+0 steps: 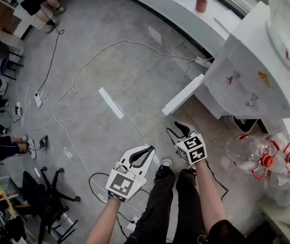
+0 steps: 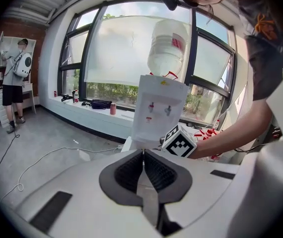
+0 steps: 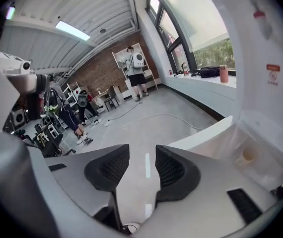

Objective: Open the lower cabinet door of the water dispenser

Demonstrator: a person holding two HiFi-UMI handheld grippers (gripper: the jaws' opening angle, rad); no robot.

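Observation:
The white water dispenser [image 1: 252,80] stands at the right of the head view, a big bottle [image 2: 169,46] on top of it. Its lower cabinet door [image 1: 183,95] is swung out toward the floor side, and in the right gripper view the door [image 3: 206,135] stands ajar just ahead of the jaws, beside the open cabinet [image 3: 260,143]. My right gripper [image 1: 178,129] hangs in front of the door, jaws apart [image 3: 142,155], nothing between them. My left gripper [image 1: 148,149] hangs lower left, its pads closed together [image 2: 142,152] on nothing.
Several empty water bottles [image 1: 259,154] lie at the right by the dispenser. White cables [image 1: 84,70] and a power strip [image 1: 203,61] run across the grey floor. An office chair [image 1: 48,192] stands lower left. A person [image 2: 15,83] stands far off by a shelf.

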